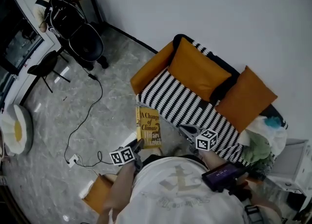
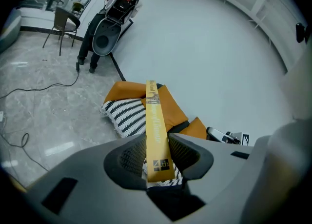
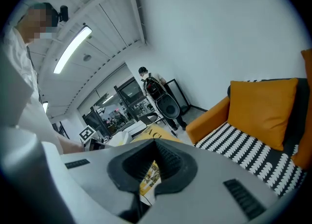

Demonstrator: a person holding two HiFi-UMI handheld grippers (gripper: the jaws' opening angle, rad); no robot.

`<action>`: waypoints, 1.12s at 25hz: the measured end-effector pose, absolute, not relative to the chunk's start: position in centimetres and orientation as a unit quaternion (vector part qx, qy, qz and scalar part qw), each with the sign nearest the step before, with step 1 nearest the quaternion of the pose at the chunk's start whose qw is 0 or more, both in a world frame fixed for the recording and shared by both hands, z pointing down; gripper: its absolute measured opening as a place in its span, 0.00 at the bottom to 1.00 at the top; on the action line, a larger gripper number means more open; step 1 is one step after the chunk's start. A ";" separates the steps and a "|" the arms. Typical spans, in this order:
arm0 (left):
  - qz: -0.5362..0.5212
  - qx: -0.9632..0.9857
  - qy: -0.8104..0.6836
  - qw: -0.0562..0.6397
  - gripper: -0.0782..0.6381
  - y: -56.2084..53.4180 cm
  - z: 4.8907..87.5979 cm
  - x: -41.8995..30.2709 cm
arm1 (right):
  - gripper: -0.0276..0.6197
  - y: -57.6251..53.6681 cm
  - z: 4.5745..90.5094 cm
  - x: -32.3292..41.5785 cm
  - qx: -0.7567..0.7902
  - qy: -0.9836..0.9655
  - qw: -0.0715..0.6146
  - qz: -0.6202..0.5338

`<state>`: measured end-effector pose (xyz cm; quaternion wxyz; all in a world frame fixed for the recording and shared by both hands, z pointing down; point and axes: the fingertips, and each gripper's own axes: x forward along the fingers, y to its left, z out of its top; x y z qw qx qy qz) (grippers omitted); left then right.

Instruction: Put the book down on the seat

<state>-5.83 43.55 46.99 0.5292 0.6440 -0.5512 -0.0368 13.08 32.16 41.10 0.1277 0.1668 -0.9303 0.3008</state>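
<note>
Left tool [image 2: 155, 141] clamps the book [image 2: 156, 113] edge-on; the head view shows its cover; right tool [image 3: 155, 142] pinched shut.

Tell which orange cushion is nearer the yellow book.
The orange fabric cushion beside the sofa's orange armrest; the other cushion sits farther along.

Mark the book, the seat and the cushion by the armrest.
book [image 1: 148, 127]: head view, middle of the yellow front cover.
seat [image 1: 180, 102]: head view, bare striped top.
cushion [image 1: 197, 69]: head view, centre of its orange face.
</note>
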 end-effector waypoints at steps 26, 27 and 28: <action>-0.119 0.650 -0.483 0.574 0.32 38.3 46.5 -8.8 | 0.06 28.4 42.0 10.0 0.210 -0.922 0.142 0.292; -0.120 0.649 -0.484 0.574 0.32 38.0 46.5 -8.8 | 0.06 28.0 42.3 9.9 0.209 -0.922 0.141 0.295; -0.121 0.647 -0.486 0.575 0.32 37.7 46.6 -8.9 | 0.06 27.7 42.6 9.8 0.208 -0.921 0.140 0.298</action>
